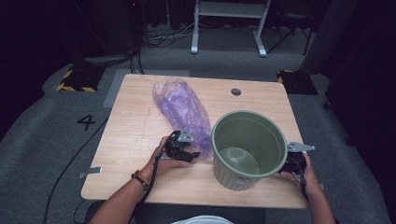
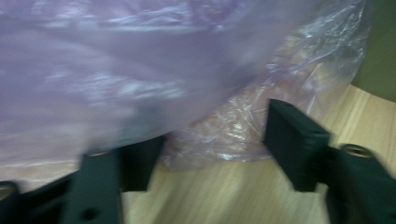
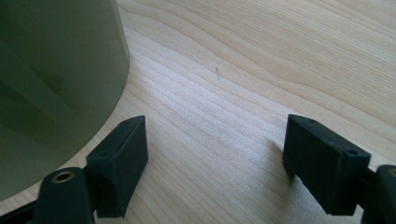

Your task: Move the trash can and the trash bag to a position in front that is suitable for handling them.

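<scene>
A crumpled purple plastic bag (image 1: 180, 105) lies along the middle of the wooden table (image 1: 130, 135), its near end beside a green ribbed bin (image 1: 233, 177) that stands upright with nothing in it. My left gripper (image 1: 194, 155) is at the bag's near end, low over the table. In the left gripper view its jaws (image 2: 215, 149) stand wide apart with the bag's (image 2: 140, 70) loose edge between them and draped over the left one; the pads do not press it. My right gripper (image 1: 288, 165) rests by the bin's right side, open (image 3: 215, 154), bin wall (image 3: 56, 70) just left of it.
A round cable hole (image 1: 236, 92) sits near the table's far edge. Cables run over the grey floor at left. White frame legs (image 1: 194, 42) and yellow-black striped blocks (image 1: 77, 79) stand beyond the table. A white rim (image 1: 205, 219) shows at the bottom edge.
</scene>
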`<state>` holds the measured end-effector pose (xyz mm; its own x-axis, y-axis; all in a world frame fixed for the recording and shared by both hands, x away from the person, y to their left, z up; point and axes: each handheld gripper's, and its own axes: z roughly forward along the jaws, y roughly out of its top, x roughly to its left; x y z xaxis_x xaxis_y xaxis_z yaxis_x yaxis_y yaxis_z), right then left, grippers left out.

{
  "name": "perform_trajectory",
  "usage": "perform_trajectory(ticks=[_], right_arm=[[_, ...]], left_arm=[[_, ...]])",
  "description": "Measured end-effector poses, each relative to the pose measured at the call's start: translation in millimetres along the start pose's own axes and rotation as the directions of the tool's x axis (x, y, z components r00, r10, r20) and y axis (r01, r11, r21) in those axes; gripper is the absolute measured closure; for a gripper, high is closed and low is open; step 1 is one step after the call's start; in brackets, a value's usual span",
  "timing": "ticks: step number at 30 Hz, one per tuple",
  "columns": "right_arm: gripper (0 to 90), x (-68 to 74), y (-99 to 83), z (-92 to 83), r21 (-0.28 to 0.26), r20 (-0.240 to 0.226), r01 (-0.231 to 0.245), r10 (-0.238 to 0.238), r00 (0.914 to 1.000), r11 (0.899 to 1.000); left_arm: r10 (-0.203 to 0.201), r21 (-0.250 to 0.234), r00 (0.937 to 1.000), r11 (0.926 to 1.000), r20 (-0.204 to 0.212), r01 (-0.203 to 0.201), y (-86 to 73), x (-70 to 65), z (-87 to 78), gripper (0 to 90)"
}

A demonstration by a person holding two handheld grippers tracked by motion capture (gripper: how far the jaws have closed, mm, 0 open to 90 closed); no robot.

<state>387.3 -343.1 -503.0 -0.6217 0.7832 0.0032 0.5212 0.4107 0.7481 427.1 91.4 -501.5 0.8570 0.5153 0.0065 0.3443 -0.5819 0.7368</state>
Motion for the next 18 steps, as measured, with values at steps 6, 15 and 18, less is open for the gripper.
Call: perform_trajectory(ticks=[6, 15, 18], right_arm=[[22.2, 0.1, 0.0, -0.1, 0.000, 0.001, 0.002, -0.002, 1.0000, 1.000], [25.5, -2.1, -0.6, -1.5, -0.010, -0.026, -0.006, 0.005, 0.9996, 1.000], [26.4, -4.8, -1.5, -3.8, -0.035, -0.031, -0.035, 0.034, 0.9989, 0.999]], left_arm=[[0.039, -0.052, 0.9991, 0.9979, -0.014, -0.039, -0.7, -1.7, -24.6, 17.8], [0.037, -0.139, 0.9963, 0.9891, -0.077, -0.048, -12.9, 32.0, -76.8, 25.4], [-0.002, -0.196, 0.9949, 0.9804, -0.101, -0.018, -15.2, 48.4, -88.6, 25.7]])
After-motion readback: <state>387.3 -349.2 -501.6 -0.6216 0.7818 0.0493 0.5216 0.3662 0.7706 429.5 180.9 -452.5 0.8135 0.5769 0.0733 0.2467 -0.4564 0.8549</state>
